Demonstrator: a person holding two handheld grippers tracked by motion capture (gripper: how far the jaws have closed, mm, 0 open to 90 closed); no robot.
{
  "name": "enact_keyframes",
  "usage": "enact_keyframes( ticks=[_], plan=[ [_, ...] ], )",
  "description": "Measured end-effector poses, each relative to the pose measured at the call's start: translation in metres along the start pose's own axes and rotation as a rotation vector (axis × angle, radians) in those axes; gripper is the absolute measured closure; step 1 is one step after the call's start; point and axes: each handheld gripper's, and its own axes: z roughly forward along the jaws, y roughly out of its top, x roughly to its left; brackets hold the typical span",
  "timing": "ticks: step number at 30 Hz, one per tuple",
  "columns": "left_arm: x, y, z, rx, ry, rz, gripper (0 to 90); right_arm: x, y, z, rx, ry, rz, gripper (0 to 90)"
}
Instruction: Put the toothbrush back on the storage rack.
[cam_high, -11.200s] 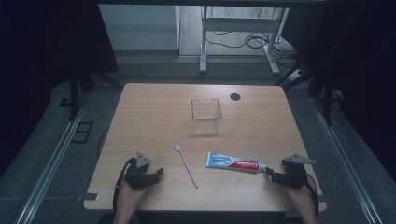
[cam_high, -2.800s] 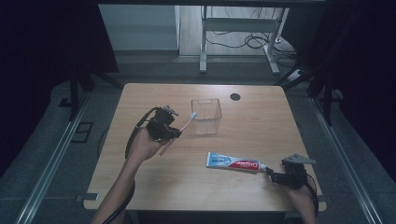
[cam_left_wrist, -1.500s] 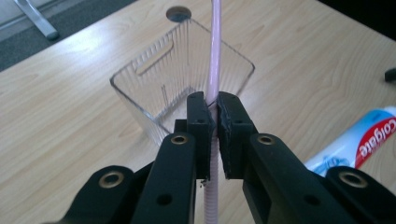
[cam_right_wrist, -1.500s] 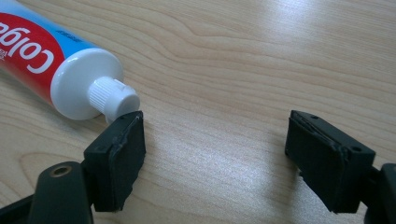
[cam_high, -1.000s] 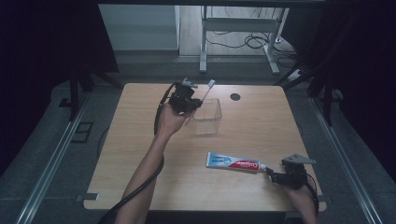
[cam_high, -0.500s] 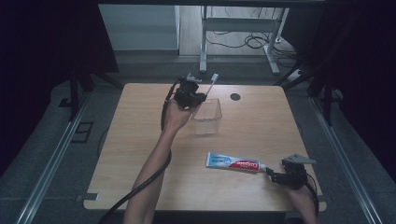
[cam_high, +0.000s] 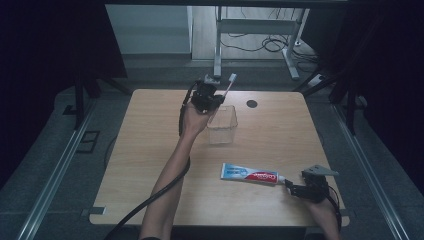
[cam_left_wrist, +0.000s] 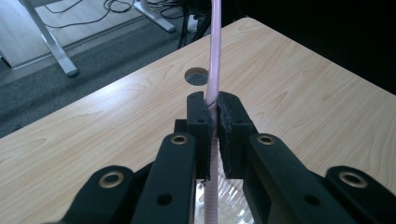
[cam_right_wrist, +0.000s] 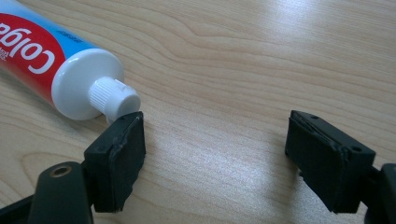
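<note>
Toothbrush (cam_high: 226, 86), pink, is clamped in the left gripper (cam_high: 207, 97) above a clear box (cam_high: 223, 124) on the wooden counter (cam_high: 140, 150). Grey floor and desk legs (cam_high: 217, 45) lie beyond. Right gripper (cam_right_wrist: 215, 154) rests wide open, holding nothing, beside the toothpaste tube (cam_high: 250, 173).

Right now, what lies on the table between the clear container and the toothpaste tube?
Nothing: in the high view, the stretch between the clear container and the toothpaste tube is bare wooden table.

A wooden table (cam_high: 150, 150) stands on grey carpet (cam_high: 60, 165); beyond it, a metal frame (cam_high: 218, 45) and cables (cam_high: 260, 44), dark curtains at both sides
</note>
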Motion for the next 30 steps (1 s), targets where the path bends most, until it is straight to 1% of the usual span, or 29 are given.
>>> enact_keyframes(
  ticks=[11, 16, 30],
  plan=[
    [-0.001, -0.003, 0.016, 0.007, 0.009, 0.017, 84.3, 0.000, 0.000, 0.000, 0.000, 0.001, 0.000, 19.7],
    [-0.003, -0.006, 0.022, 0.016, 0.017, 0.031, 84.3, 0.000, 0.000, 0.000, 0.000, 0.001, 0.000, 19.8],
    [-0.005, -0.022, 0.036, 0.055, 0.025, 0.043, 84.3, 0.000, 0.000, 0.000, 0.000, 0.000, 0.000, 19.7]
  ],
)
